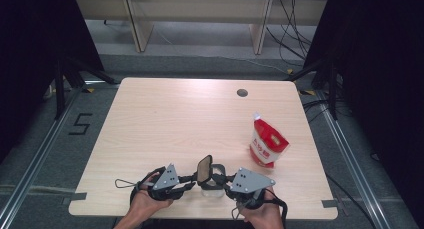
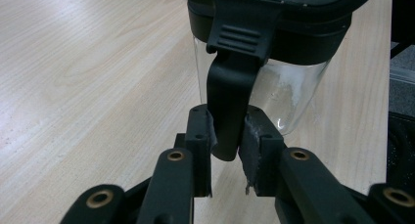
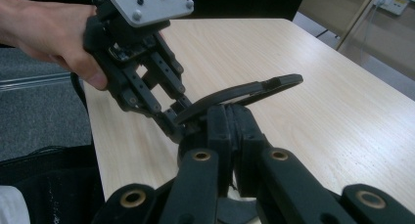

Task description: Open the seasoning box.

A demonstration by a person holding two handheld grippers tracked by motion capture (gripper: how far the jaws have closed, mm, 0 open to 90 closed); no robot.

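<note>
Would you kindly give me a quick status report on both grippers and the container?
Left gripper shut on container's black latch tab. Right gripper shut on the container's rim. Lid flipped up, clear container on table. Red pouch stands apart, nothing obstructing.

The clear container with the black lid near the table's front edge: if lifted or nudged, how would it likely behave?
The container looks see-through and nearly empty, so probably light. The left gripper pinches only its latch tab, which would likely swing rather than carry it. Its lid stands flipped up, so a nudge might tip it.
</note>
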